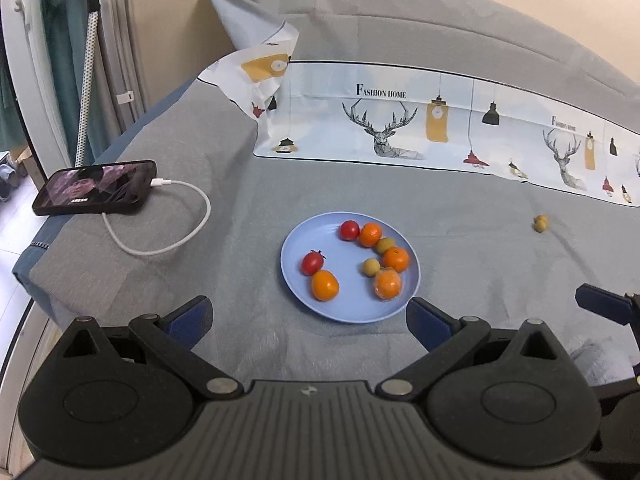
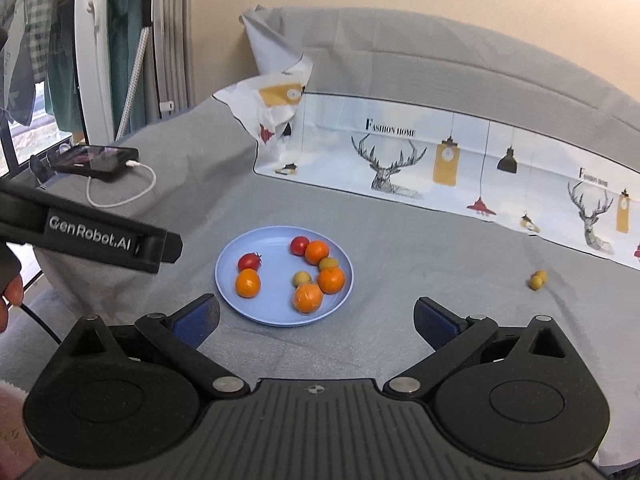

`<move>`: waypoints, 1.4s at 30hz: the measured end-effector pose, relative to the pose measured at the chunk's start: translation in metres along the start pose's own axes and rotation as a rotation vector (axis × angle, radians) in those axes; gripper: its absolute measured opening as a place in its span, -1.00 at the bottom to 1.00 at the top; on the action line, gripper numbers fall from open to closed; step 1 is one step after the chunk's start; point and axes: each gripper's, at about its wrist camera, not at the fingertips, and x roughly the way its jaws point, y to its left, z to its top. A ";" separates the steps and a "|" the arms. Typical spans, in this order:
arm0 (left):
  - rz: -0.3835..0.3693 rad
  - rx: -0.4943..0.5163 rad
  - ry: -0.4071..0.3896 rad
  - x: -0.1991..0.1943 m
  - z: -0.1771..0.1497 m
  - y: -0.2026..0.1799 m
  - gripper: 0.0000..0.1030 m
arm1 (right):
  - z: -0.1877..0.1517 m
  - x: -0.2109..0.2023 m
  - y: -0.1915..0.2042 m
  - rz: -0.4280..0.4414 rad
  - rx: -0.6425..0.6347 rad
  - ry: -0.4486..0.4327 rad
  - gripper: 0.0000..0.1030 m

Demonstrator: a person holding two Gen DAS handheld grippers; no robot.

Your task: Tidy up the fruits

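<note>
A light blue plate [image 1: 296, 248] lies on the grey cloth and holds several oranges, two red tomatoes and two small yellow-green fruits; it also shows in the right wrist view [image 2: 276, 240]. A pair of small yellow-green fruits [image 1: 541, 223] lies on the cloth to the right of the plate, also seen in the right wrist view [image 2: 537, 279]. My left gripper [image 1: 308, 320] is open and empty just short of the plate's near rim. My right gripper [image 2: 316, 320] is open and empty, near the plate's right front.
A black phone [image 1: 96, 188] with a white charging cable [image 1: 176, 240] lies at the cloth's left edge. A printed deer-pattern sheet [image 1: 400, 128] stands along the back. The left gripper's body [image 2: 100, 236] juts into the right wrist view at left.
</note>
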 end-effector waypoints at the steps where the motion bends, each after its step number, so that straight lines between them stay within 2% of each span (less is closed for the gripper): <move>1: -0.003 0.001 -0.003 -0.004 -0.002 0.001 1.00 | -0.001 -0.004 0.001 -0.003 0.001 -0.007 0.99; 17: -0.010 -0.009 -0.059 -0.035 -0.010 0.002 1.00 | -0.005 -0.031 0.010 -0.022 -0.033 -0.069 0.99; 42: 0.006 0.024 -0.019 -0.020 -0.008 -0.002 1.00 | -0.009 -0.019 0.001 -0.013 0.018 -0.030 0.99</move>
